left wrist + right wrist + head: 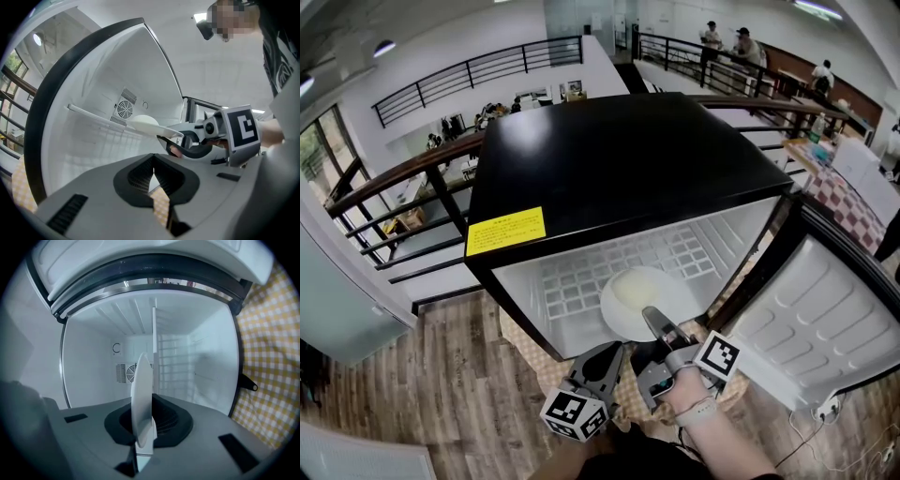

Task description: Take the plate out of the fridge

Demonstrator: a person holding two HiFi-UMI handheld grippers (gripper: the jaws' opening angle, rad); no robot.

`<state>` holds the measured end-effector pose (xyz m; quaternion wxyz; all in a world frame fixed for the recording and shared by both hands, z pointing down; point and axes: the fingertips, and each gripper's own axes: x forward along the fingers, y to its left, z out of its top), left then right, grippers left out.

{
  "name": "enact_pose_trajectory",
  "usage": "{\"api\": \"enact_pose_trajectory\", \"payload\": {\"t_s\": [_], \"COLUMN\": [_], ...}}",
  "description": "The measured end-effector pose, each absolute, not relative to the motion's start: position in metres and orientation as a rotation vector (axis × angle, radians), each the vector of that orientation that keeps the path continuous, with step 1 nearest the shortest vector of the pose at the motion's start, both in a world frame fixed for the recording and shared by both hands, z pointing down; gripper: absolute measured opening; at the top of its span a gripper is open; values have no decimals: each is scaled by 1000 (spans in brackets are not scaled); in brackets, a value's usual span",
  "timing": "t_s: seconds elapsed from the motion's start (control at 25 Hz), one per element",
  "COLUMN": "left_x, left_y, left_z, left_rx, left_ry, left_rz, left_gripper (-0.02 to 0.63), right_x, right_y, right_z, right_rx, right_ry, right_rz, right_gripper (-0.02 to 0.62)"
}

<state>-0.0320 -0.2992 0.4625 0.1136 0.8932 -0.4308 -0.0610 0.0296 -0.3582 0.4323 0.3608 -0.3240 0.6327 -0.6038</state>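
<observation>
A white plate (637,296) lies at the mouth of the open black fridge (619,159), over its wire shelf (572,281). My right gripper (655,321) is shut on the plate's near rim; in the right gripper view the plate (142,394) stands edge-on between the jaws of that gripper (143,446). The left gripper view shows the plate (145,124) held level by the right gripper (171,143). My left gripper (613,351) hangs just below and left of the plate, in front of the fridge. The left gripper (152,177) is shut, with nothing in it.
The fridge door (825,309) swings open to the right. A yellow checked cloth (267,357) lies under the fridge on the wooden floor (422,384). Behind the fridge runs a railing (403,178). A fan grille (124,110) sits on the fridge's back wall.
</observation>
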Motion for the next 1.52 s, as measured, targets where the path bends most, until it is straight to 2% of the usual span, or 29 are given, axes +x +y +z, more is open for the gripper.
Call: {"api": "enact_pose_trajectory", "payload": {"t_s": [0.72, 1.52], "left_x": [-20, -27], "left_y": [-268, -234], "left_z": [453, 448], "left_rx": [2655, 2674], "left_ry": [-1236, -1235], "left_rz": [-176, -176], "left_gripper": [8, 8], "right_x": [72, 69], "right_y": [-310, -264], "right_z": [440, 472], "right_rx": [-894, -953], "right_ry": [1569, 1574], "right_rz": [-1504, -1496], "right_gripper": [40, 40]}}
